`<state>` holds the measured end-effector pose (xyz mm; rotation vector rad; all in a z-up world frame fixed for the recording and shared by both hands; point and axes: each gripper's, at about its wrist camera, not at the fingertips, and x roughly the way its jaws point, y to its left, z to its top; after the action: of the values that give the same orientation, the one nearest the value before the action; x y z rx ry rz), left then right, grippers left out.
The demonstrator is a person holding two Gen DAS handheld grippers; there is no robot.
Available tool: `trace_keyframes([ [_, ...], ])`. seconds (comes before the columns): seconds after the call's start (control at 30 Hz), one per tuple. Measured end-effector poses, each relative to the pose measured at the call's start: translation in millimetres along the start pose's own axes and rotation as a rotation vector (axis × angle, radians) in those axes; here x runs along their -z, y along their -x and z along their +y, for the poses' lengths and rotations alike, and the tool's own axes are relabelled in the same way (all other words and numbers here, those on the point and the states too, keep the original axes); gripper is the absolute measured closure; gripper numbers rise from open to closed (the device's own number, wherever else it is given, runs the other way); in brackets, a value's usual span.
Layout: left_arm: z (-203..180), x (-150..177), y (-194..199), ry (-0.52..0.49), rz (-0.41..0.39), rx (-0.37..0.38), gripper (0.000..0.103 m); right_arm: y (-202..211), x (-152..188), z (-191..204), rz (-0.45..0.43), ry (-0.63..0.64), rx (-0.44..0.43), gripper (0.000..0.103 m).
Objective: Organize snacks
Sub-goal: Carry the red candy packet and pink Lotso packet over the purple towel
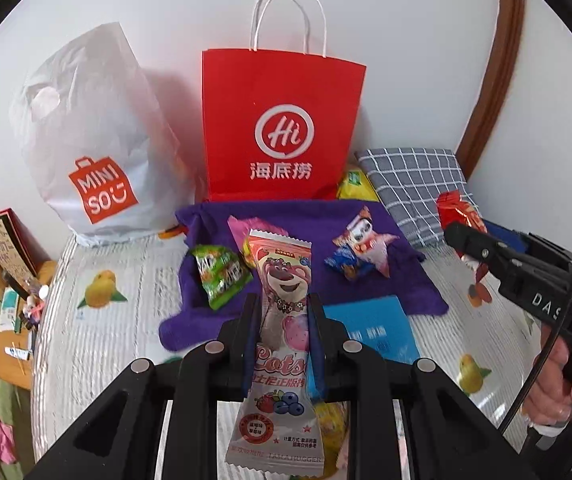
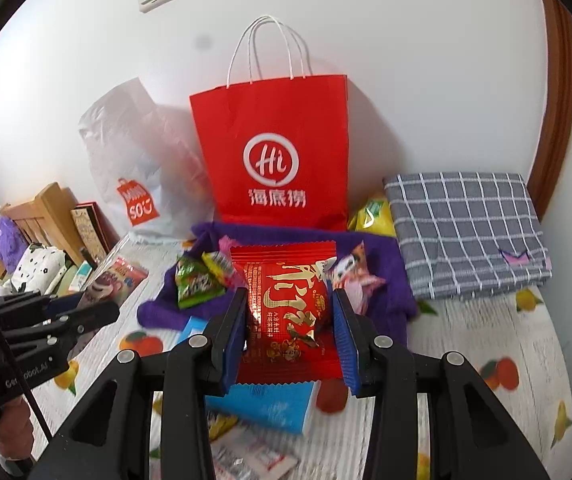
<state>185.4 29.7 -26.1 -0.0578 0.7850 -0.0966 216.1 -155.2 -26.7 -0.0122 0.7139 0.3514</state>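
Bed cover (image 1: 134, 344): white quilted, printed with fruit; carries everything below.
White plastic bag (image 1: 90, 140): orange logo, upright against the wall, left of the red bag.
Red paper bag (image 1: 282, 128): white twisted handles, upright against the wall behind the purple cloth.
Checked pillow (image 2: 465, 236): grey with white grid, right of the red bag.
Purple cloth (image 1: 405, 284): spread in front of the red bag, loose snacks lying on it.
Blue packet (image 1: 373, 328): flat on the cover, at the cloth's near edge.
Left gripper (image 1: 284, 320): clenched on the pink bear snack (image 1: 284, 280), a long wrapper standing upright between the pads, lifted above the cloth.
Right gripper (image 2: 289, 320): grasping the red foil snack (image 2: 286, 300) by its sides, raised above the blue packet.
Green snack (image 1: 222, 276): on the cloth's left part.
Cartoon-print snack (image 1: 361, 248): on the cloth's right part.
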Motion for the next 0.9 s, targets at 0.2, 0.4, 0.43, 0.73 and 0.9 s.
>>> trace_keyframes([
  [0.2, 7, -21, -13, 0.018, -0.010, 0.001, 0.081, -19, -25, -7, -0.016, -0.002, -0.013, 0.063],
  [0.4, 6, -36, -29, -0.023, -0.006, -0.017, 0.081, -39, -36, -4, -0.020, 0.017, -0.035, 0.063],
  [0.43, 7, -38, -32, -0.028, -0.007, -0.017, 0.081, -42, -37, -3, -0.021, 0.024, -0.034, 0.063],
  [0.73, 19, -41, -63, 0.008, 0.029, 0.008, 0.081, -72, -30, -5, 0.036, 0.054, -0.025, 0.063],
  [0.9, 21, -38, -76, 0.010, 0.040, 0.003, 0.081, -82, -31, -13, 0.058, 0.055, -0.032, 0.063],
])
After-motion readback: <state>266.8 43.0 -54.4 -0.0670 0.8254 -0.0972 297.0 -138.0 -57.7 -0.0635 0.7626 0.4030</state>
